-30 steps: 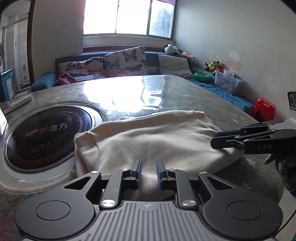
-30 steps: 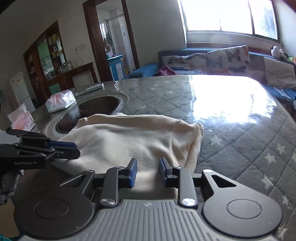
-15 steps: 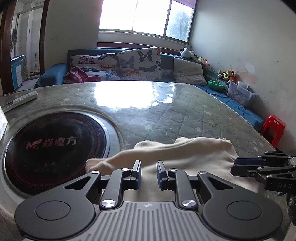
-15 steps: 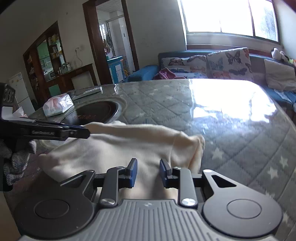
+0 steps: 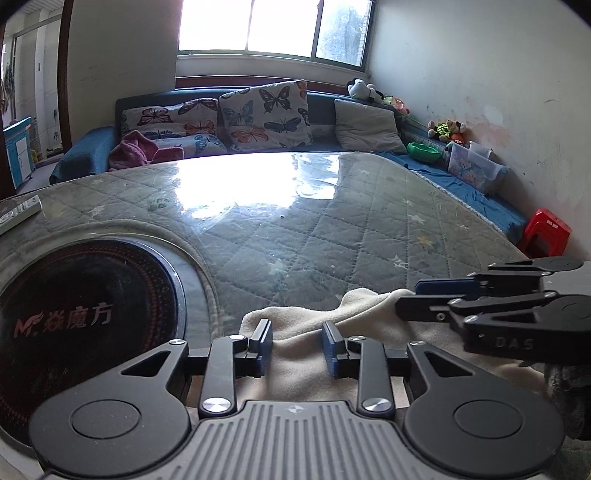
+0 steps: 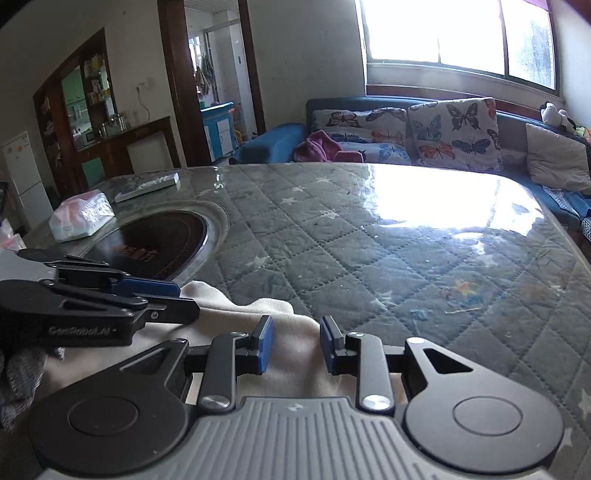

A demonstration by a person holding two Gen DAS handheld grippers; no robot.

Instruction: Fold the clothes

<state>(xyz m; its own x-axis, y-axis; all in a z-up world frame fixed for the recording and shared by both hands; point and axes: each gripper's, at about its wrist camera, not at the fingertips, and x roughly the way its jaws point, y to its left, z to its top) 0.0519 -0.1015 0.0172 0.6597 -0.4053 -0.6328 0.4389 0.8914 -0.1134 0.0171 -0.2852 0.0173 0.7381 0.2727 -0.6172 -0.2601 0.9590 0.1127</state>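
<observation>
Garment [image 5: 317, 354]: cream knit, bunched at the near edge of the quilted, plastic-covered table [image 5: 332, 229], beneath both claws. Left gripper [image 5: 297, 345] has just been opening, pads clear of the cloth between them. Right gripper [image 6: 295, 343] part open; whether it pinches cloth, cannot tell. Advice: release both corners level, smooth the fold. Open table ahead; inset hotplate [image 5: 81, 314] at the left.

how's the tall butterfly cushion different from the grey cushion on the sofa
The butterfly cushion is printed with coloured butterflies; the grey cushion is plain. The butterfly cushion stands taller against the sofa back; the grey cushion sits lower, to its right. Both rest on the blue sofa under the window.
</observation>
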